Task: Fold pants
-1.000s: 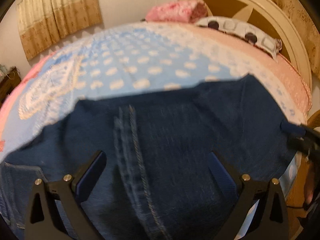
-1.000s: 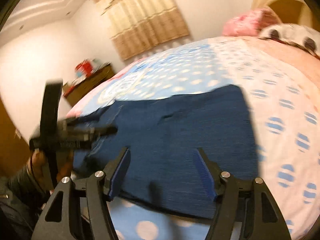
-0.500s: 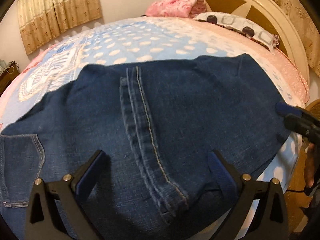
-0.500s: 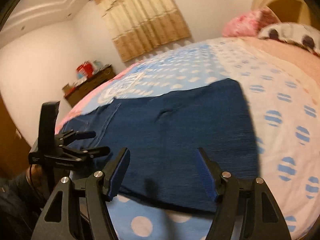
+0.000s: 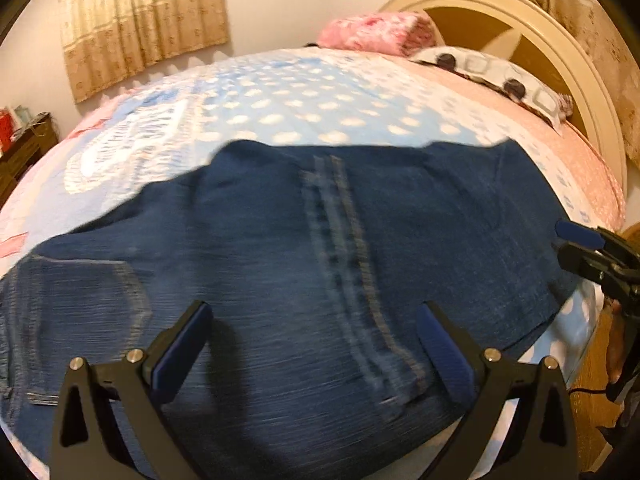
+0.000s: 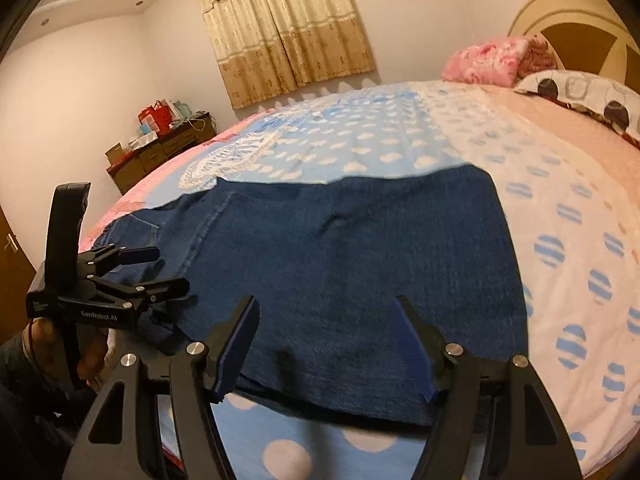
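Lying spread across the near edge of the bed (image 6: 568,184) are the pants (image 6: 360,264), dark denim, already doubled on themselves, with a stitched seam (image 5: 344,264) running near to far down the middle and a back pocket (image 5: 80,304) showing at the left.

Left hand-held gripper (image 5: 312,344) is hovering over the near middle of the denim, jaws standing wide, nothing between the pads. The left wrist view is smeared, so whether the tips are touching cloth I cannot tell.

Right hand-held gripper (image 6: 326,344) is hovering at the right end of the pants, over the near hem, jaws also wide and empty. The hem sits just below the pads, with the dotted bedspread showing underneath.

In the right wrist view the left hand-held gripper appears at the far left, over the waistband end, a hand (image 6: 44,332) gripping its handle.

Risks, as I am judging them:
- The near edge of the pants is lying close to the mattress edge. A pull toward the near side could be dragging the whole stack off the bed.
- Layers are stacked. A shallow pinch may be catching only the top layer, so the fold opens up and skews.
- The two grippers are well apart. Lifting unevenly could be twisting the cloth and leaving the seam crooked.
- A small wrinkle (image 6: 332,220) is sitting mid-panel and may get pressed into the next fold.
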A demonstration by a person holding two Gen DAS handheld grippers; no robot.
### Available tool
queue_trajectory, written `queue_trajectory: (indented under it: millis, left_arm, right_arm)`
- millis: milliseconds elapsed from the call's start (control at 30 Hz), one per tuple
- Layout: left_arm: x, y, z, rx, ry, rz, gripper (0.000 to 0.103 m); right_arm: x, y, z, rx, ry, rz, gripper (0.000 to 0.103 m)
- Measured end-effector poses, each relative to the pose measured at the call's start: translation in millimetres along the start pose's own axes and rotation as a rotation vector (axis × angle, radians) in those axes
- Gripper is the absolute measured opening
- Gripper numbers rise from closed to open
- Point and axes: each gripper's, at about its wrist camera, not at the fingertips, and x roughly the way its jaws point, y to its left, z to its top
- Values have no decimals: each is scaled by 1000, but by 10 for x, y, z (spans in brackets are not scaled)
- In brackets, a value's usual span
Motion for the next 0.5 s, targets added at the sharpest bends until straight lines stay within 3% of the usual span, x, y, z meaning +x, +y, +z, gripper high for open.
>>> queue_trajectory:
  millis: [500]
  left_arm:
    - [-304,1313,-311,-152,15,232,103]
  right_arm:
    - [387,1048,120,-249,7,43,69]
